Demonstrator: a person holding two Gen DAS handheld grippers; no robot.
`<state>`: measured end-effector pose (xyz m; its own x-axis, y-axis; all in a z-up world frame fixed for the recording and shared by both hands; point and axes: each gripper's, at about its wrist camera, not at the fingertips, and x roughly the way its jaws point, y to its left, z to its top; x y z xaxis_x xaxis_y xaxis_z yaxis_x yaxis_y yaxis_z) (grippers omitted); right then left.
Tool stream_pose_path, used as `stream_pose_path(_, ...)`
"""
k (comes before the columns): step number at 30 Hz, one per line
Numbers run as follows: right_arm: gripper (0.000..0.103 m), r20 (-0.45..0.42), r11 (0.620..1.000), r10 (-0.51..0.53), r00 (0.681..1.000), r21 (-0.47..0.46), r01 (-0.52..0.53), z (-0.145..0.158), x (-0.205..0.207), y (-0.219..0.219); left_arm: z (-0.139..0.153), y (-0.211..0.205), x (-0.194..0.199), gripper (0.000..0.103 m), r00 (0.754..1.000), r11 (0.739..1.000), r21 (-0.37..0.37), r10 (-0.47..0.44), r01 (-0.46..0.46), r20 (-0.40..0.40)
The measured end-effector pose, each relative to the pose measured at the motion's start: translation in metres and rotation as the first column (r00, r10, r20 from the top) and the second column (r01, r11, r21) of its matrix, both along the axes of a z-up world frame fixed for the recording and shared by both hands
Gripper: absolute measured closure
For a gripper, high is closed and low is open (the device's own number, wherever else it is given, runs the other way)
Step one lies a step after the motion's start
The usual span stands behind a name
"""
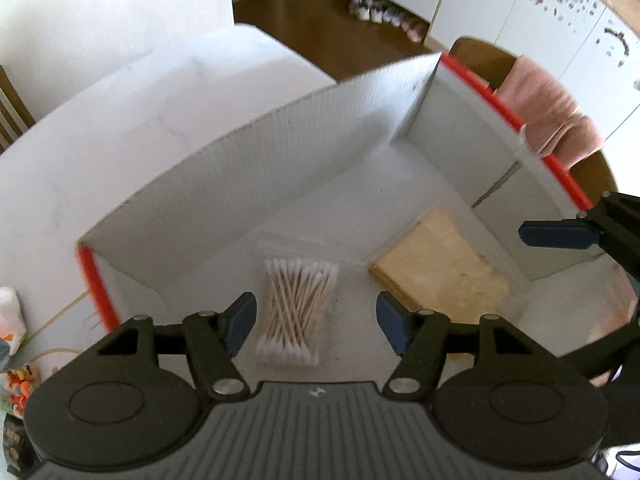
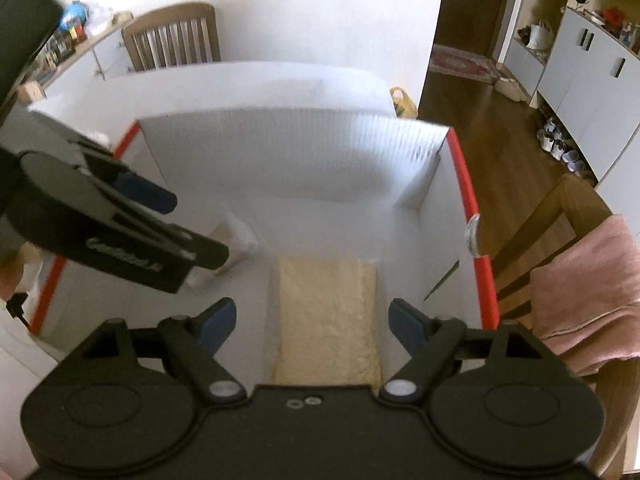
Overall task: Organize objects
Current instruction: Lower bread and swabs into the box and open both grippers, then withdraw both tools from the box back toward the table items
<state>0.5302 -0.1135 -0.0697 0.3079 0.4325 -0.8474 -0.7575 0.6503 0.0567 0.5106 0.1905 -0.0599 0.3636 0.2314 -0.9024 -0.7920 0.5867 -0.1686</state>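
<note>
Both grippers released, nothing held: left gripper (image 1: 316,322) over cotton swabs (image 1: 296,312), right gripper (image 2: 310,326) over yellow pad (image 2: 328,316); both sorted side by side on white box (image 1: 224,168) floor, swabs toward red-edged left wall.

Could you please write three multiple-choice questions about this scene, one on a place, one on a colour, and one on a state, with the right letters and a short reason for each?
1. Where does the bundle of cotton swabs lie?
A. On the chair
B. Inside the white box
C. On the floor

2. What colour is the tape on the box edges?
A. Red
B. Green
C. Black

3. What is the state of the left gripper?
A. Shut on the swabs
B. Shut on the yellow pad
C. Open, holding nothing

Answers: 1 B, the swabs lie on the box floor beside the yellow pad. 2 A, the edge strips are red. 3 C, its jaws stand apart above the swabs without touching them.
</note>
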Motion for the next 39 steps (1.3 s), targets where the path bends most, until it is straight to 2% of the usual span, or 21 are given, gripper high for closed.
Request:
stream_pose_path(10,0.019,0.027,0.995,-0.021,0.999,0.102,0.018,0.039,-0.024,-0.008,0.054,-0.035,-0.047,0.038,0.991,0.997,0.069,0.039,-0.048,0.127)
stream_pose_path(13,0.016,0.034,0.99,-0.02,0.999,0.139,0.015,0.048,-0.038,-0.008,0.065,-0.051,-0.067,0.038,0.986,0.992,0.109,0.045,-0.063,0.163)
stream_pose_path(18,0.014,0.041,0.984,-0.024,0.999,0.175,0.016,0.056,-0.068,-0.005,0.075,-0.079,-0.104,0.03,0.974,0.982,0.158,0.069,-0.105,0.217)
stream_pose_path(22,0.01,0.039,0.981,-0.027,0.999,0.194,0.019,0.06,-0.091,0.001,0.073,-0.098,-0.129,0.028,0.965,0.977,0.168,0.084,-0.128,0.247)
stream_pose_path(28,0.006,0.027,0.975,-0.034,0.999,0.219,0.027,0.062,-0.125,0.018,0.069,-0.12,-0.169,0.02,0.962,0.965,0.204,0.113,-0.166,0.248)
stream_pose_path(39,0.003,0.009,0.977,-0.021,1.0,0.214,0.018,0.059,-0.178,0.068,0.056,-0.136,-0.25,0.016,0.948,0.957,0.183,0.171,-0.224,0.268)
